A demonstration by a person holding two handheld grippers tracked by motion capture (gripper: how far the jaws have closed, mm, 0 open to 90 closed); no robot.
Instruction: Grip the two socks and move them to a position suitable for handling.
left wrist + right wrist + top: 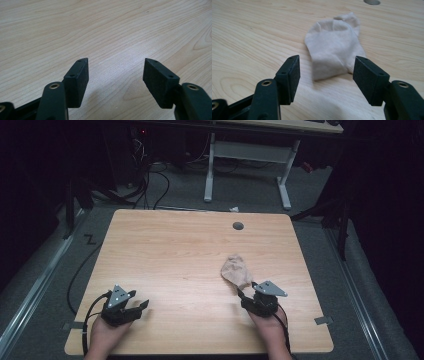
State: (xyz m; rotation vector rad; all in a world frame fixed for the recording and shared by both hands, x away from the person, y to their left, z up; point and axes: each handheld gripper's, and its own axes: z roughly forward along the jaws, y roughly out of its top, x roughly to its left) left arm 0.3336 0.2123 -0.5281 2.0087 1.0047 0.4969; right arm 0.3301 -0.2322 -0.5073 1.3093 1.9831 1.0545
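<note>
Beige sock (pixel 335 47) on pale wood table (pixel 175 250), dark room beyond, both grippers' jaws spread, empty.

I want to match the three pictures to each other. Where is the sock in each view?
High view: the sock lies right of the table's middle, just ahead of the right gripper.
Left gripper view: the open jaws frame bare table, no sock.
Right gripper view: the sock lies at centre, beyond the open jaws.
Shared landmark: the grey hole, also at the top edge of the right gripper view.
</note>
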